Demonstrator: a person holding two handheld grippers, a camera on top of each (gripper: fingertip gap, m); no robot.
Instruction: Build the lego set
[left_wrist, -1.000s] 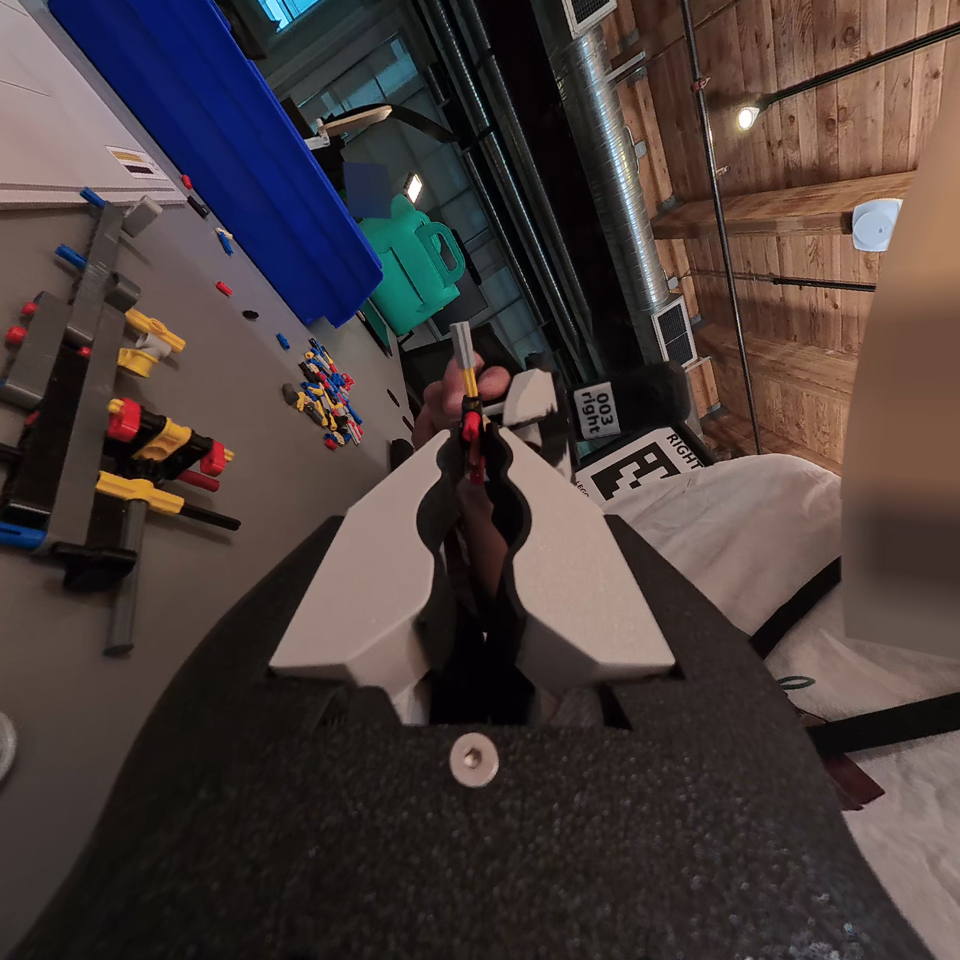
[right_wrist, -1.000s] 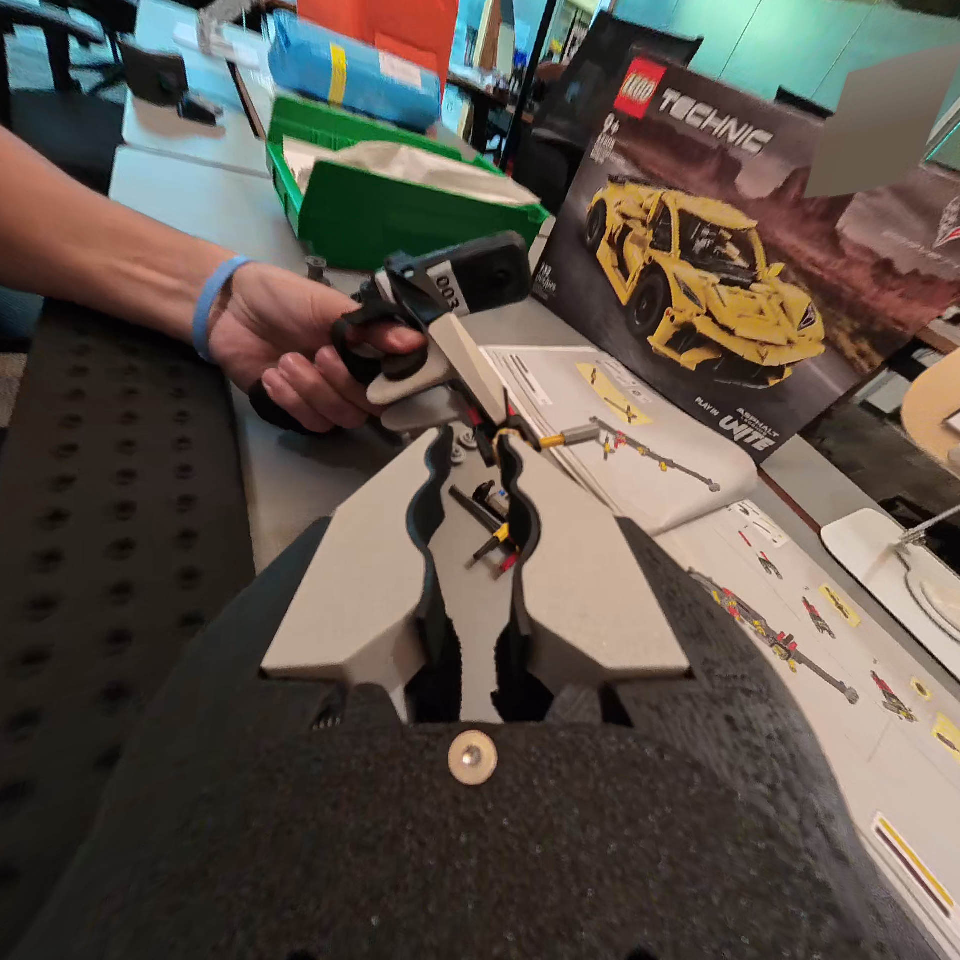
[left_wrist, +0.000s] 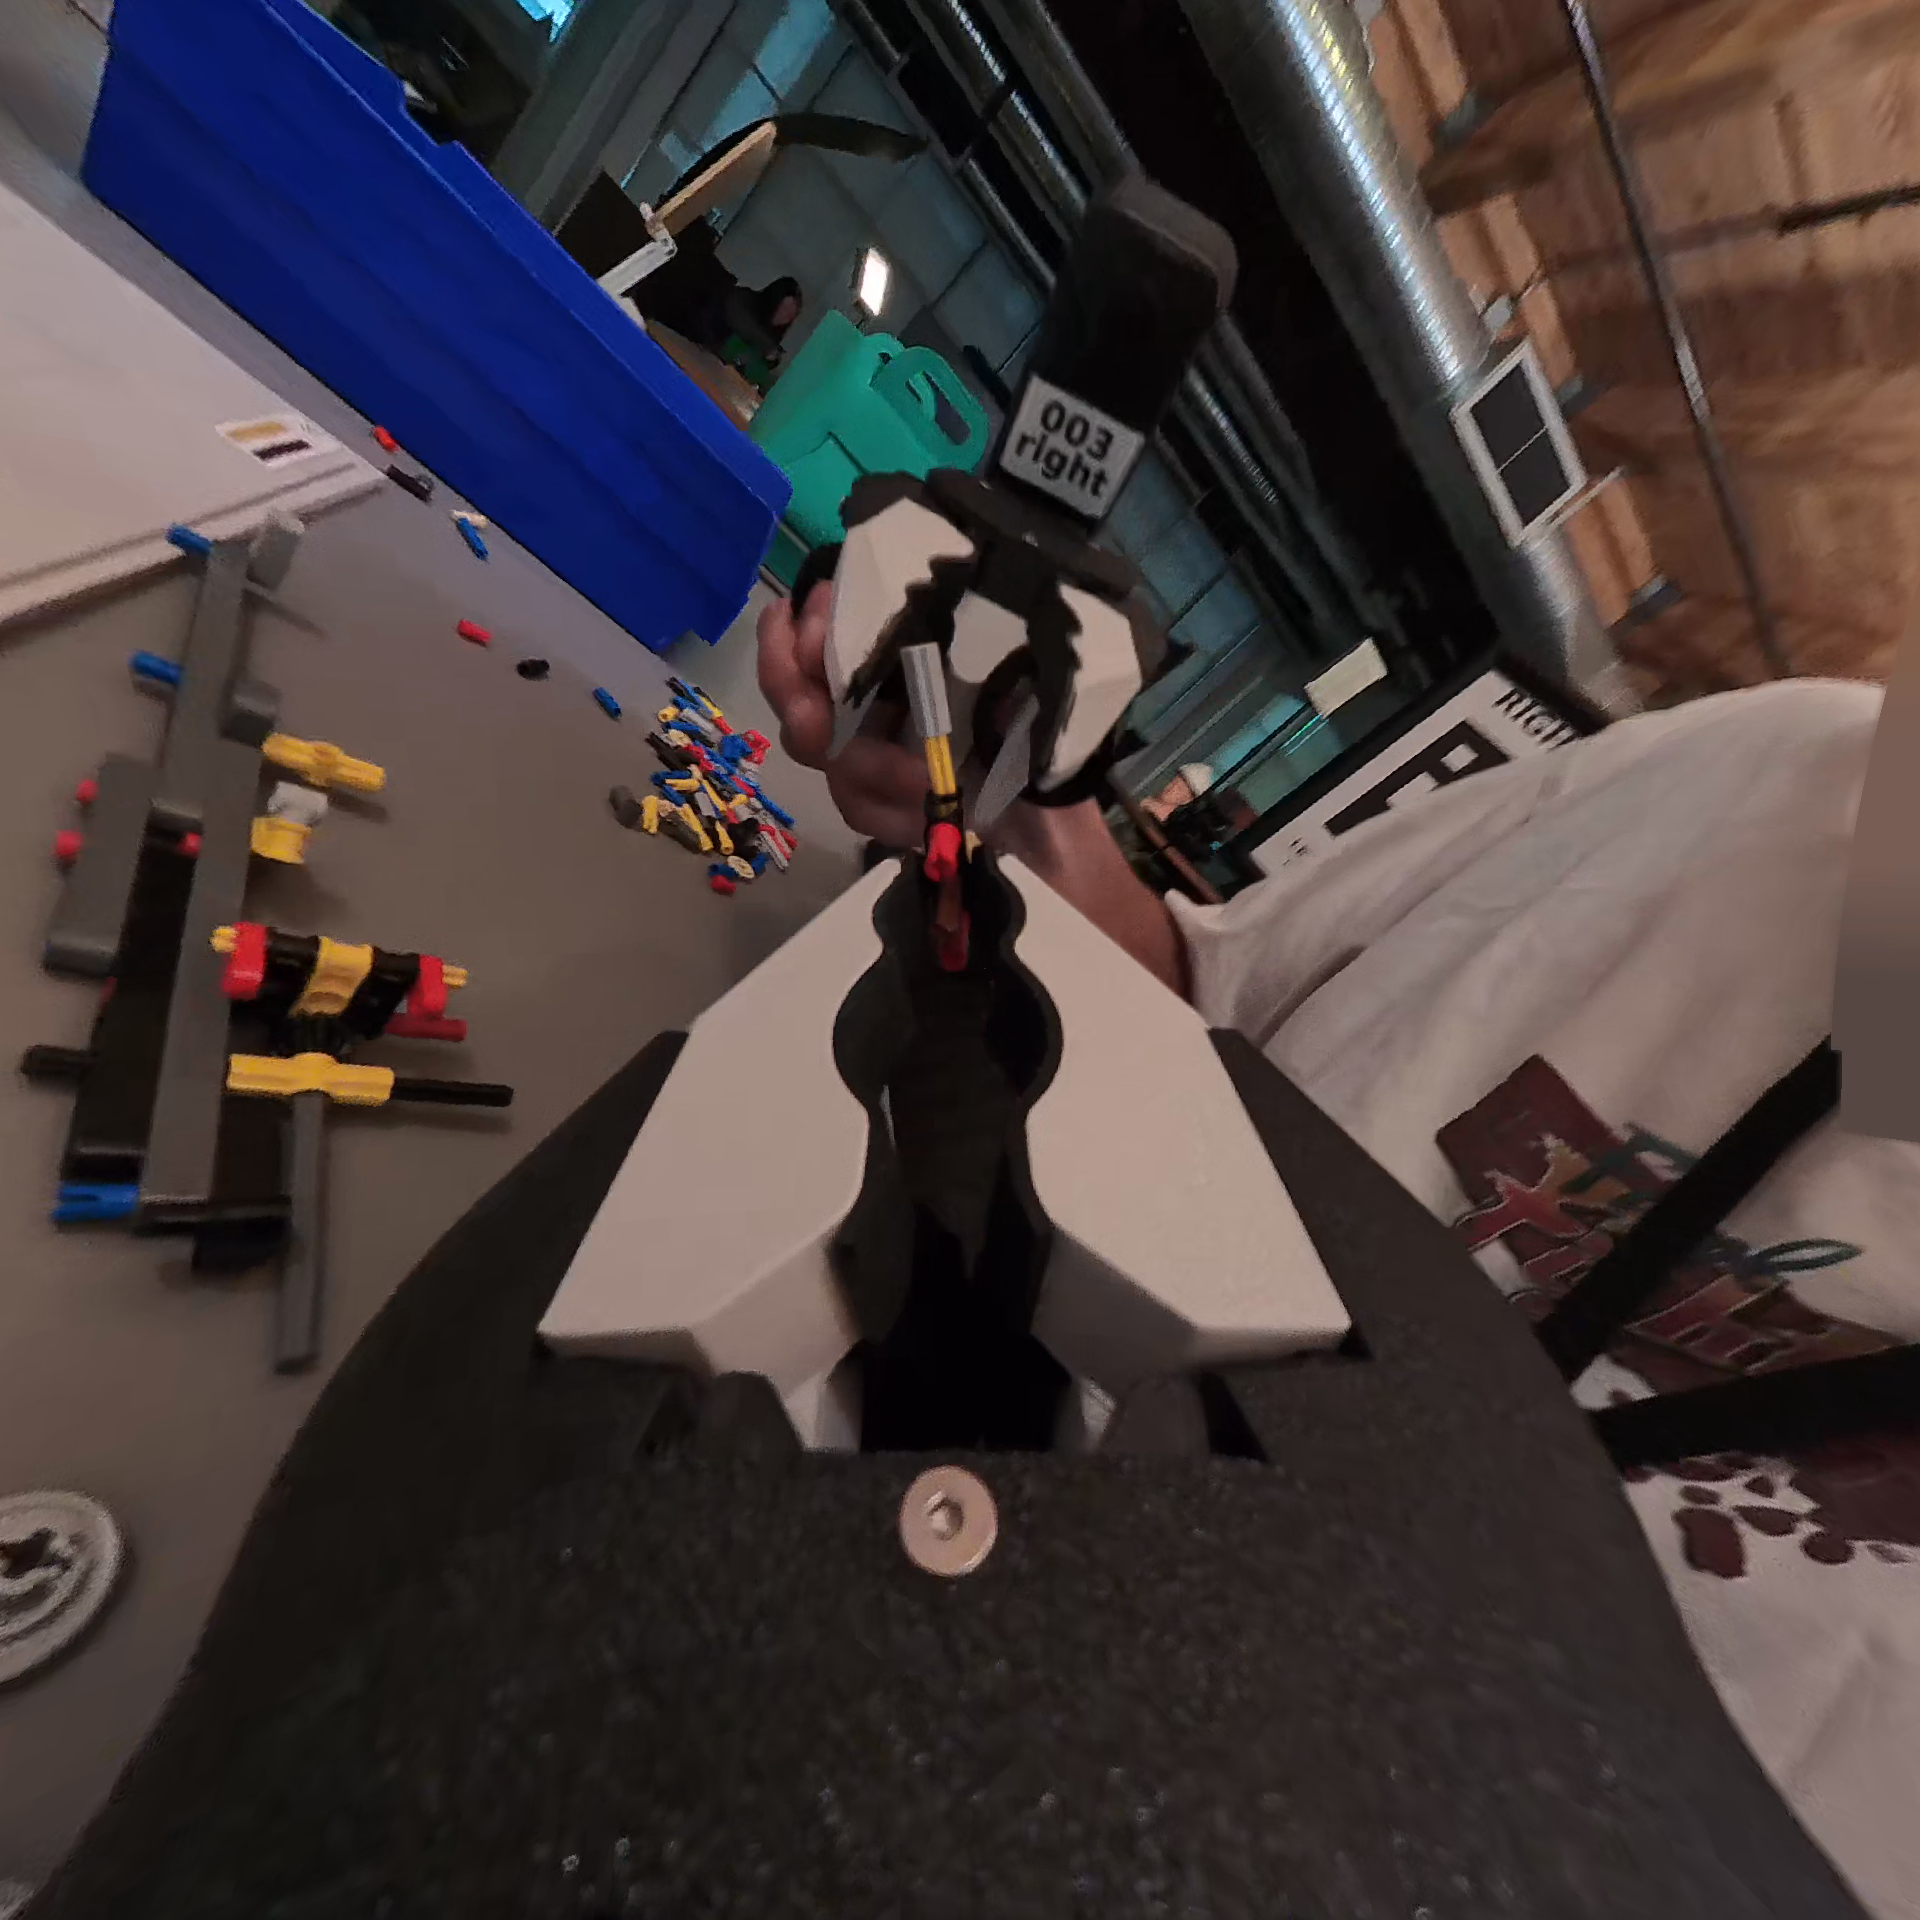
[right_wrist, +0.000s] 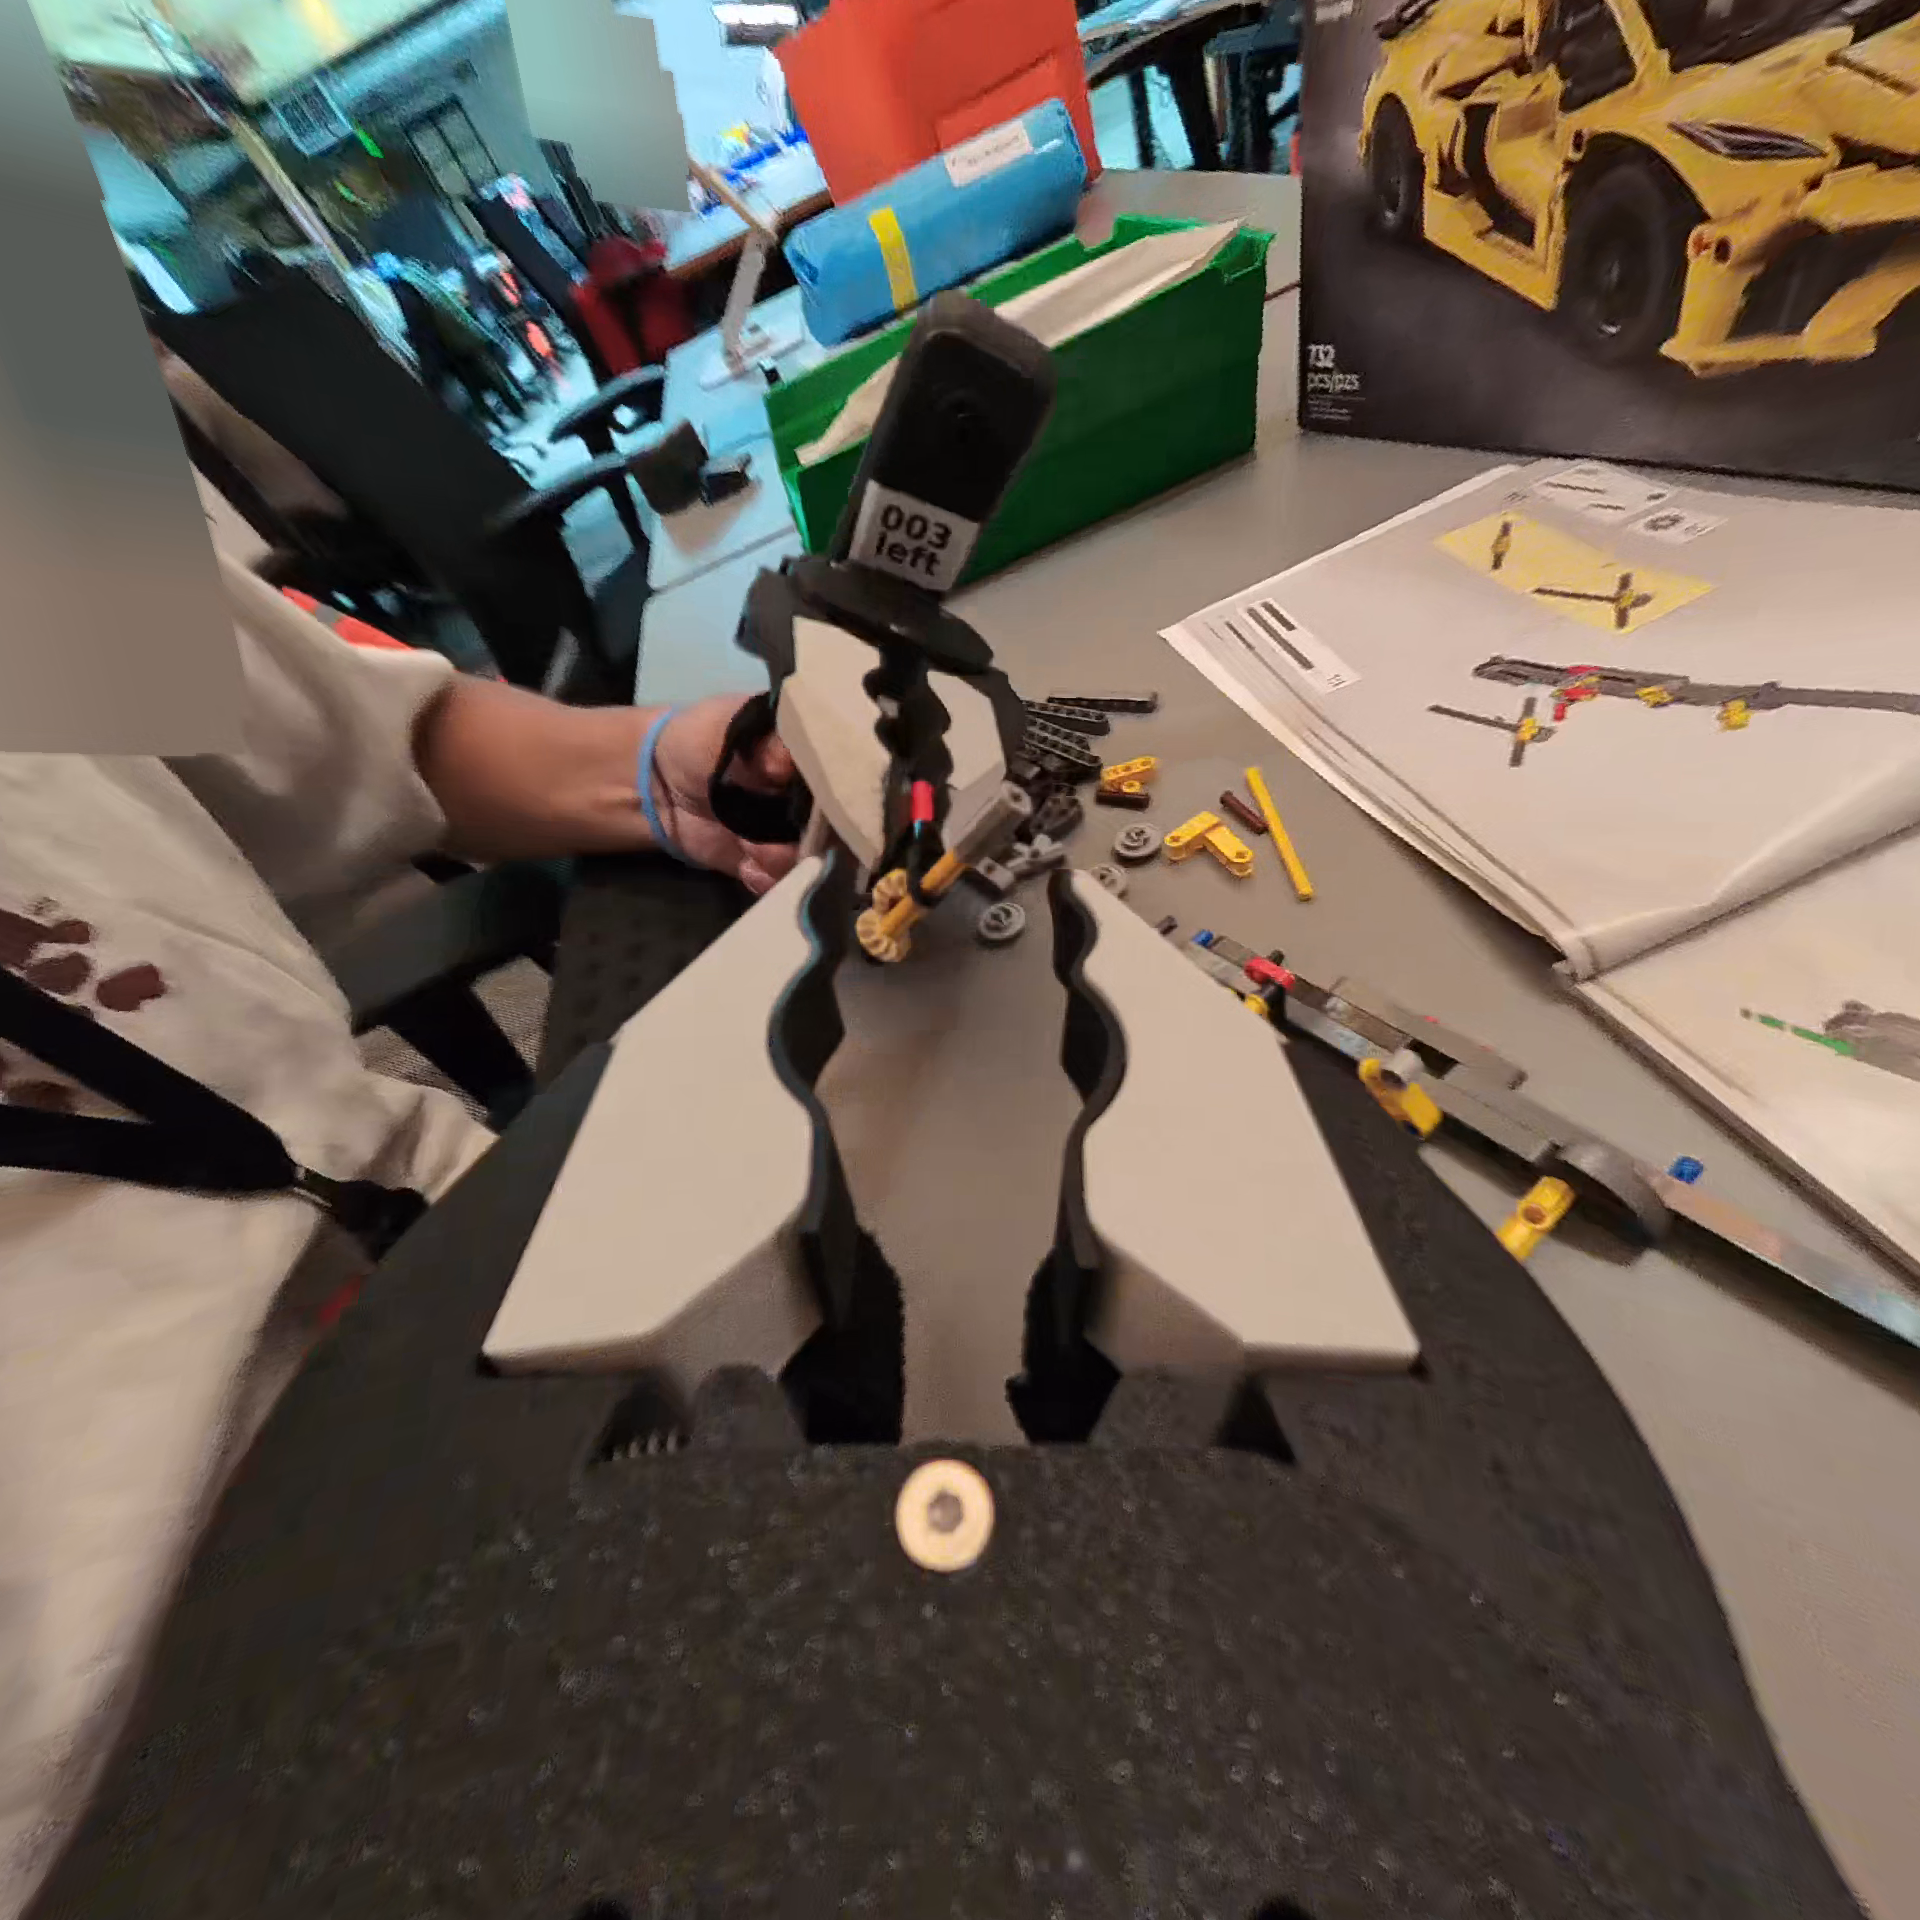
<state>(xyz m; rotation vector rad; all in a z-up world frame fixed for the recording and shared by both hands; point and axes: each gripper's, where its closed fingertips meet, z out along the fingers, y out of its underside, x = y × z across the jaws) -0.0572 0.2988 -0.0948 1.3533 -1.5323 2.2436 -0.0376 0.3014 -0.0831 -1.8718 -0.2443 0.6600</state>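
My left gripper (left_wrist: 943, 873) is shut on a small lego assembly (left_wrist: 940, 769) of red and black parts. Its yellow axle with a grey sleeve sticks out past the fingertips. My right gripper (right_wrist: 940, 883) is open and empty, its fingers spread wide. In the left wrist view the right gripper (left_wrist: 920, 727) faces me, with the grey sleeve between its open fingers. In the right wrist view the left gripper (right_wrist: 909, 831) holds the assembly (right_wrist: 920, 805) just beyond my fingertips, and a tan gear (right_wrist: 886, 925) sits on the yellow axle.
On the grey table lie a partly built grey and black frame (left_wrist: 187, 935), a pile of small pins (left_wrist: 717, 790) and a blue bin (left_wrist: 416, 312). An open instruction booklet (right_wrist: 1558, 748), loose pieces (right_wrist: 1205, 842), a long grey beam build (right_wrist: 1403, 1049), a green bin (right_wrist: 1122, 416) and the set's box (right_wrist: 1610, 208) also show. Only a small space, under 4 cm, lies between the two pairs of fingers.
My right gripper has opened wide from nearly shut and now sits around the sleeve end. Both grippers have tilted and lifted; the left still holds the assembly.
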